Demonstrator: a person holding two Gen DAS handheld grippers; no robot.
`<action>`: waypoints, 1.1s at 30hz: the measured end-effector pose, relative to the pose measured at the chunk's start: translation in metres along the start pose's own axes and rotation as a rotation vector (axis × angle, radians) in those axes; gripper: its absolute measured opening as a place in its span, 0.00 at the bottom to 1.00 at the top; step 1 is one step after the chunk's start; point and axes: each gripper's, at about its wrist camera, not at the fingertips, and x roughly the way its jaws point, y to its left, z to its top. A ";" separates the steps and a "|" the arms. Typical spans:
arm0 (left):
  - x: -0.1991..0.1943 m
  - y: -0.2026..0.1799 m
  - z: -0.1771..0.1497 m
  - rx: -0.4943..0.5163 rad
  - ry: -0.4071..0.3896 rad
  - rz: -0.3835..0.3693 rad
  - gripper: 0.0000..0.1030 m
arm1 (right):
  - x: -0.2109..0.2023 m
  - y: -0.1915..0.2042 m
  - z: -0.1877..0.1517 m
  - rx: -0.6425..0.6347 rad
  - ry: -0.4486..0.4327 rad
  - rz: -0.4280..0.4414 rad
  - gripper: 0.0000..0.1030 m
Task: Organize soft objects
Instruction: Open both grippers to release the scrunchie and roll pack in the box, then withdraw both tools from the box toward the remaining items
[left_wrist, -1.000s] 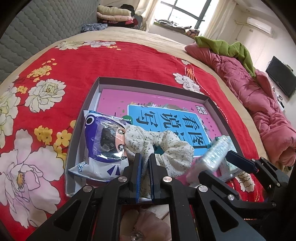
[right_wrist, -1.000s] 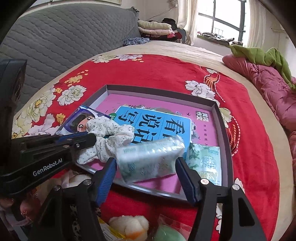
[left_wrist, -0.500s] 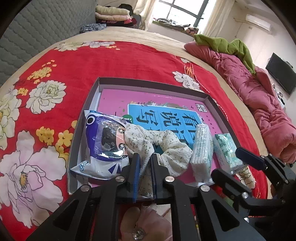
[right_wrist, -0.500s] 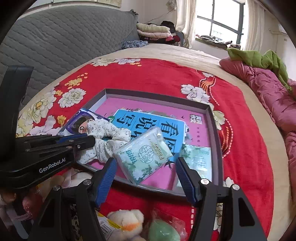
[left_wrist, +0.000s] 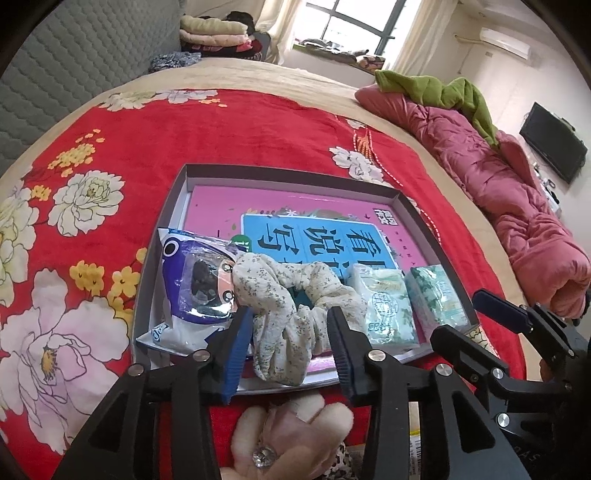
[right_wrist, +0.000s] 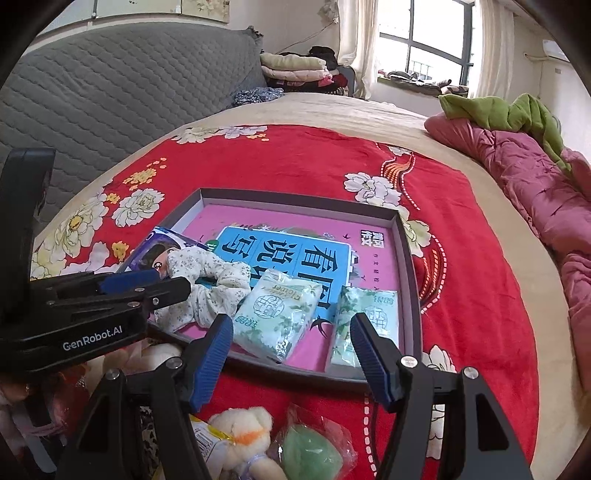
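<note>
scrunchie (left_wrist: 291, 314) between opening jaws (left), in tray (left_wrist: 417, 218)

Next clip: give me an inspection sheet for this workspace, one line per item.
Surface: red floral blanket on a bed.
Job's things: grey tray holds floral scrunchie, doll packet, two tissue packs, over a pink book.
Clutter: plush toy and green bagged item outside the tray.
Grippers: left gripper opening around the scrunchie; right gripper open, empty.
Cables: nothing seen.
Surroundings: pink quilt, window, television.
</note>
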 end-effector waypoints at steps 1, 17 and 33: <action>-0.001 -0.001 0.000 0.002 -0.002 0.002 0.46 | -0.001 -0.001 0.000 0.001 -0.001 0.000 0.63; -0.023 -0.003 0.008 0.013 -0.047 0.021 0.61 | -0.006 -0.005 -0.001 0.024 -0.009 -0.015 0.64; -0.062 0.001 0.009 0.010 -0.120 0.057 0.72 | -0.027 -0.011 0.004 0.036 -0.052 -0.025 0.65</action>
